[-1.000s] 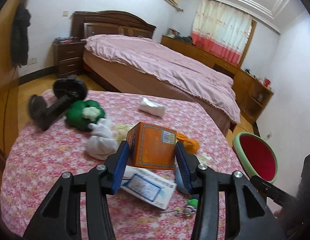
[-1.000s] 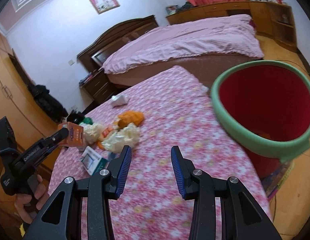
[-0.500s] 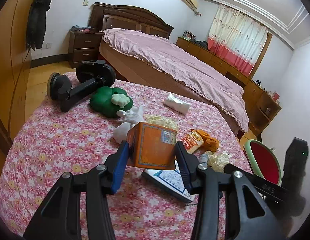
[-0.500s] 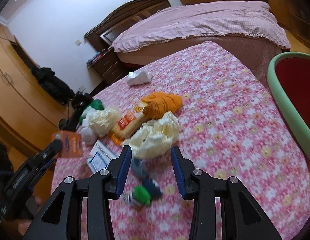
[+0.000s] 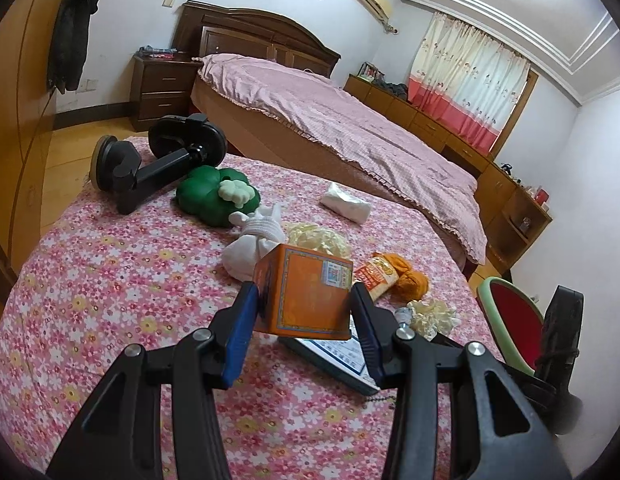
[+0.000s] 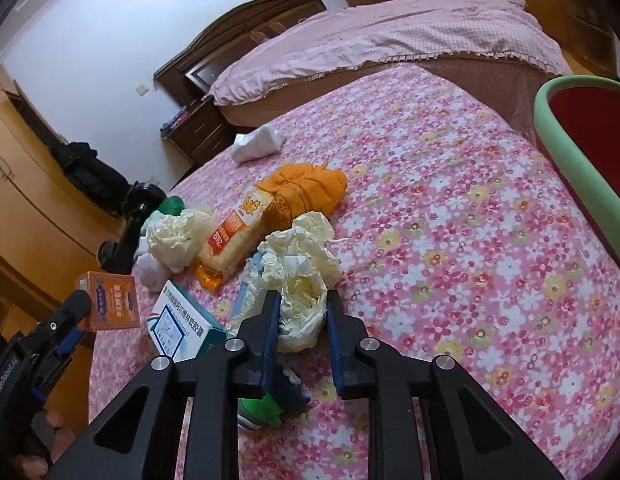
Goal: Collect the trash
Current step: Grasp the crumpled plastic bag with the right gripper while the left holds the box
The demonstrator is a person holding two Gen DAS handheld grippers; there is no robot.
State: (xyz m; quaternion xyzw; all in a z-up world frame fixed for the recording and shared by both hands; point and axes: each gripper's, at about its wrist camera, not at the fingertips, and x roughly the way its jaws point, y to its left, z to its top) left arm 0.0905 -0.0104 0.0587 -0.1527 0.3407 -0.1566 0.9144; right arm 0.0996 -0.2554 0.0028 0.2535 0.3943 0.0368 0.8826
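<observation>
My left claw [image 5: 304, 318] is clenched on the orange box [image 5: 306, 292], holding it lifted clear of the flowered worktop [image 5: 110, 300], I judge so it can be carried to the bin without dragging the other litter. My right claw [image 6: 300, 322] has its blue pads either side of the crumpled yellowish paper [image 6: 298, 272] and looks closed on it, low against the cloth, probably to take a second piece in the same trip. The paper is a loose, creased wad, soft and likely to compress. Just beside it lie a white-and-teal carton [image 6: 182, 328] and an orange snack wrapper [image 6: 234, 236], with an orange knitted bundle [image 6: 306, 188] behind. Farther off, the red bin with its green rim [image 6: 566, 152] stands at the worktop's right edge, well apart from the pile.
</observation>
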